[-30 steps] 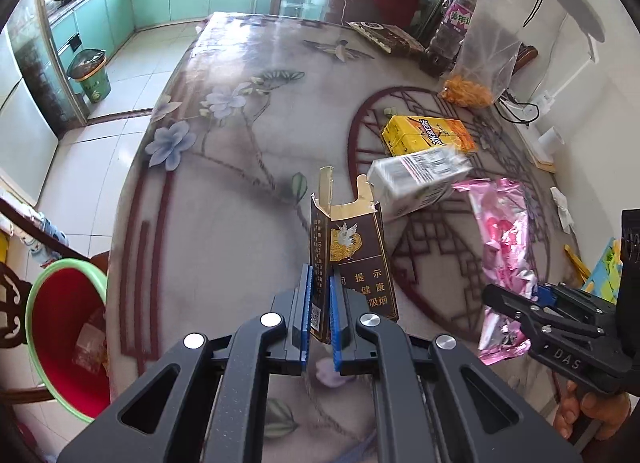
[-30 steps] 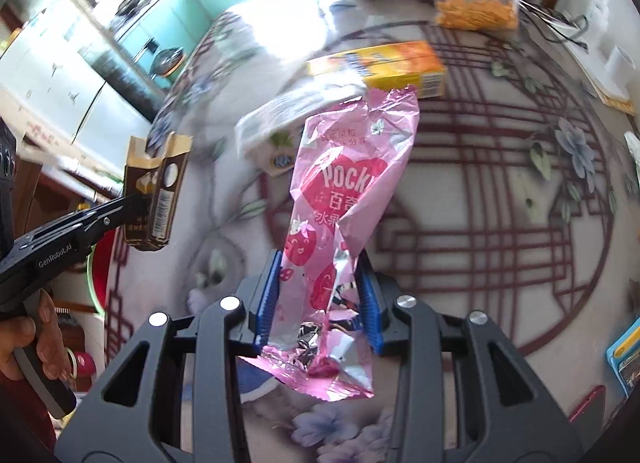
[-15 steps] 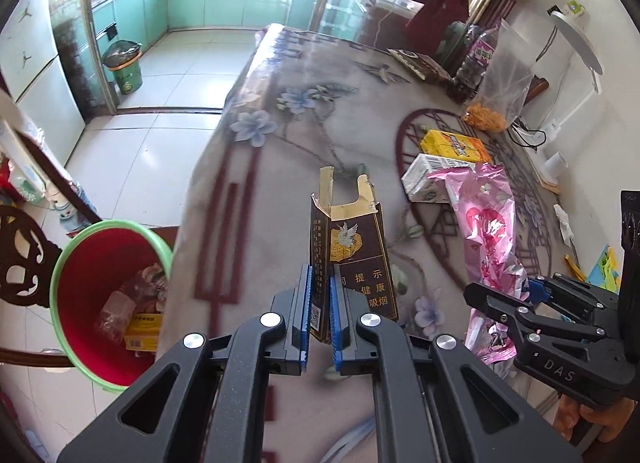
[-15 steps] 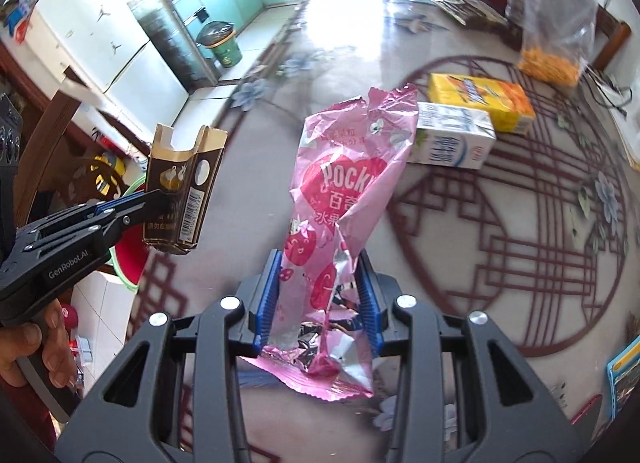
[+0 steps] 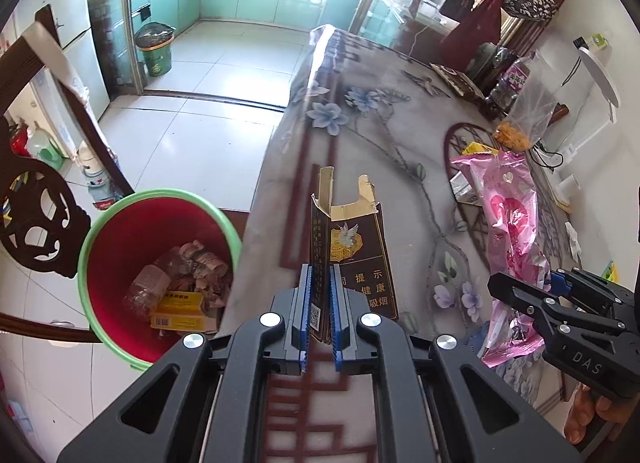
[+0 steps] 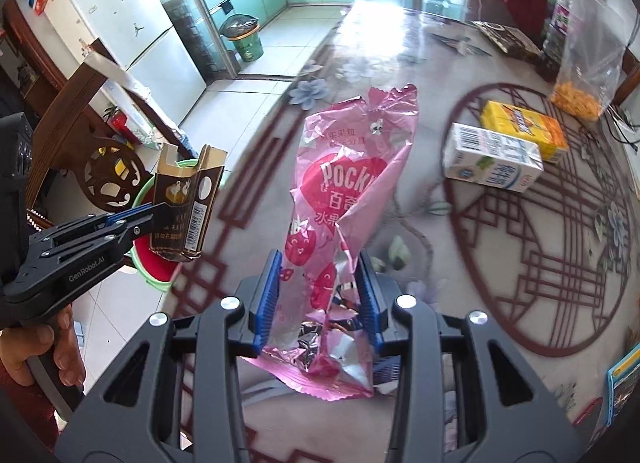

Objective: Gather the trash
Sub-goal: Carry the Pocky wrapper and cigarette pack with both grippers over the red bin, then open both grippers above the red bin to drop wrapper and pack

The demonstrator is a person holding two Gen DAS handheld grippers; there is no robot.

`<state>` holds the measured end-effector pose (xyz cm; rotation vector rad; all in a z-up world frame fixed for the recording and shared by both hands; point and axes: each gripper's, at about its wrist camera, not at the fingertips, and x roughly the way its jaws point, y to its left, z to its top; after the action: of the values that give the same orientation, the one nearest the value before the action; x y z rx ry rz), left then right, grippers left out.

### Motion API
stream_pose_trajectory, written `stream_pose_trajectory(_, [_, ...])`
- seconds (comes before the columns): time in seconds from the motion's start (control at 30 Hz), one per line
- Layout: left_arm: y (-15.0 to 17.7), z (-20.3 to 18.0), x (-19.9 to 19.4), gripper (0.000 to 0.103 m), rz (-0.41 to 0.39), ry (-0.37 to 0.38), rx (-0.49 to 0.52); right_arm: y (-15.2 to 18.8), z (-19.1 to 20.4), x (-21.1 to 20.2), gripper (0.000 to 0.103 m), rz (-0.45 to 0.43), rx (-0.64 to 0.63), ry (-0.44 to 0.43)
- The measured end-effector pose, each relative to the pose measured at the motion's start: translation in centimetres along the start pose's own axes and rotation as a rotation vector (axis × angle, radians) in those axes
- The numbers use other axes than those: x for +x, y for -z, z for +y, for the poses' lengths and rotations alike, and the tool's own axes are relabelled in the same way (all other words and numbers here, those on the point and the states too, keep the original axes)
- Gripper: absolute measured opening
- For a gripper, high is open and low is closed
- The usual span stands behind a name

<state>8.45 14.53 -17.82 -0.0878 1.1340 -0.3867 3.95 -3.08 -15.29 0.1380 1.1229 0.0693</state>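
Note:
My left gripper (image 5: pixel 319 283) is shut on a torn brown cigarette pack (image 5: pixel 352 251), held upright above the table's left edge. The same pack (image 6: pixel 186 203) and the left gripper (image 6: pixel 140 217) show at the left of the right wrist view. My right gripper (image 6: pixel 318 287) is shut on a crumpled pink Pocky wrapper (image 6: pixel 344 191), held over the table. In the left wrist view that wrapper (image 5: pixel 508 223) and the right gripper (image 5: pixel 532 291) appear at the right. A red bin with a green rim (image 5: pixel 104 231) stands on the floor just left of the table, with trash inside.
A white carton (image 6: pixel 492 159) and a yellow carton (image 6: pixel 524 131) lie on the flowered table (image 6: pixel 540 263). A clear bag of orange snacks (image 6: pixel 584 75) stands behind them. A dark carved chair (image 5: pixel 36 215) stands left of the bin. A green waste bin (image 5: pixel 154 49) is far off on the tiled floor.
Both grippers have carried their trash leftwards toward the table's edge. The red bin has come from the lower left corner to just beside the cigarette pack.

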Motion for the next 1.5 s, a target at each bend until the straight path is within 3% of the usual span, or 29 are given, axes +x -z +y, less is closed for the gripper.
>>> stream_pose_trajectory(0.7, [1.7,11.3,-1.5,0.007,0.004,-0.081,-0.124,-1.0,11.8,1.8,0.036,0.019,-0.148,-0.052])
stream_pose_trajectory(1.5, [2.4,18.4,0.6,0.008,0.079,-0.146,-0.240,-1.9,18.0,5.8,0.036,0.091,-0.231,-0.107])
